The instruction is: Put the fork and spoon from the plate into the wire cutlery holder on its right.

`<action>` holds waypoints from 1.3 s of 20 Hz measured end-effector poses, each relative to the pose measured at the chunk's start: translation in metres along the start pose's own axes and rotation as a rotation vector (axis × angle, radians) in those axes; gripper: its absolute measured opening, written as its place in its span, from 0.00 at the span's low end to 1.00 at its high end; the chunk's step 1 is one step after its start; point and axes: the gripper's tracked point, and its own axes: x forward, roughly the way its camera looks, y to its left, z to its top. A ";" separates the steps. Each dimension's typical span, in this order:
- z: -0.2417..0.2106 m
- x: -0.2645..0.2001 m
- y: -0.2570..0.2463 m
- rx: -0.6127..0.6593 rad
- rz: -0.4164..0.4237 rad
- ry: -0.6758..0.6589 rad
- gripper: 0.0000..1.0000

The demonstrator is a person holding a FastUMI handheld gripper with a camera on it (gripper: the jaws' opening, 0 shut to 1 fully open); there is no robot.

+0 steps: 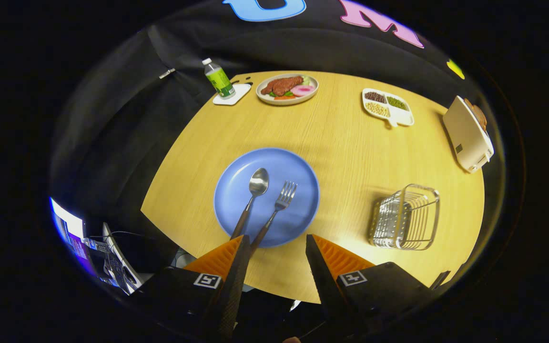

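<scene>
A blue plate (298, 181) lies on the wooden table just ahead of my fingers. On it rest a spoon (253, 194) and, to its right, a fork (278, 207), both with dark brown handles pointing back toward me. The handle ends reach the left fingertip. My gripper (277, 240) hovers above the plate's near rim, open, with nothing between its fingers. The wire cutlery holder (405, 217) stands to the right of the plate, ahead of the right finger.
At the table's far side stand a green-labelled bottle (218, 78) on a white coaster, a plate of food (287, 88) and a white divided dish of beans (388, 106). A toaster (468, 133) sits at the far right. Electronics (107, 255) lie off the table's left edge.
</scene>
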 end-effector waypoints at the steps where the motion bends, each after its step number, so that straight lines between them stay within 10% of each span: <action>1: 0.000 0.010 0.004 0.002 0.000 0.012 0.74; 4: -0.005 0.041 0.004 -0.002 -0.043 0.051 0.57; 11: -0.024 0.087 0.005 0.025 -0.098 0.142 0.57; 18: -0.020 0.101 -0.006 0.115 -0.128 0.163 0.12; 26: 0.009 0.051 -0.013 0.178 -0.030 0.073 0.08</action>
